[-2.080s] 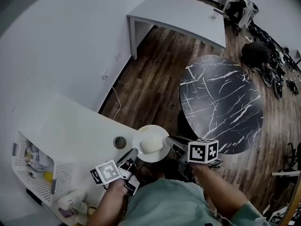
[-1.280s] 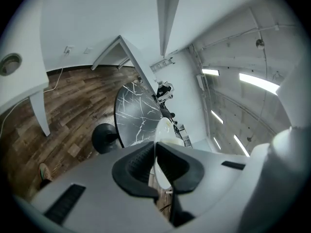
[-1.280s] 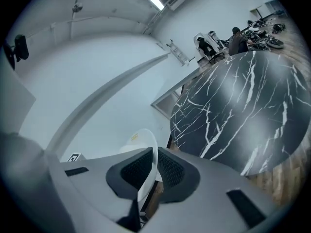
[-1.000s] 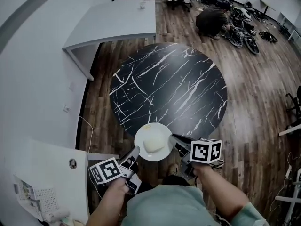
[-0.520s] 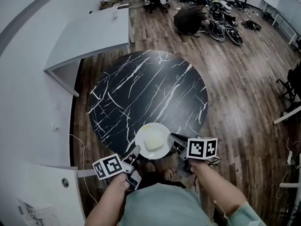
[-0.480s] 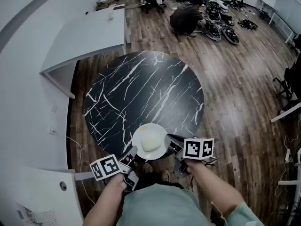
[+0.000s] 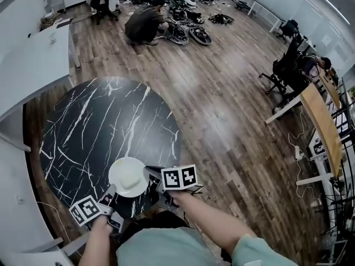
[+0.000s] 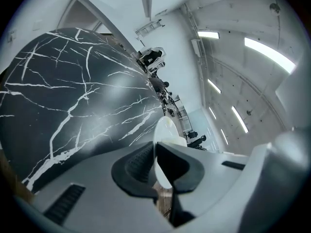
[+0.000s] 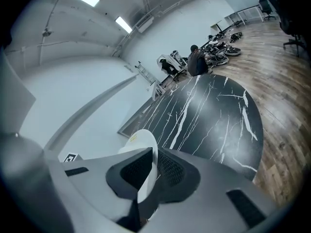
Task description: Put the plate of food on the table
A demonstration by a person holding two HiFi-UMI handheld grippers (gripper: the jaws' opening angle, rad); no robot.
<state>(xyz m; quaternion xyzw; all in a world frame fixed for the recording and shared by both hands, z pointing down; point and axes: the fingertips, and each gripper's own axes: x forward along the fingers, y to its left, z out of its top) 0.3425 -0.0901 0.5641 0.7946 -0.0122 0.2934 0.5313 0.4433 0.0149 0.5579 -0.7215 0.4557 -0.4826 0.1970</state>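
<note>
Brown wood-plank floor pretty much everywhere. Round black marble table at lower left, white desk at the left edge above it. Heap of dark gear up top, office chairs and a wooden-top desk along the right. Long strip lights overhead.

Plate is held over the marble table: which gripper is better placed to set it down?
Neither alone: the left gripper and right gripper clamp opposite rims of the plate, which hangs above the black table near its edge. Lowering with both, level, looks safest.
</note>
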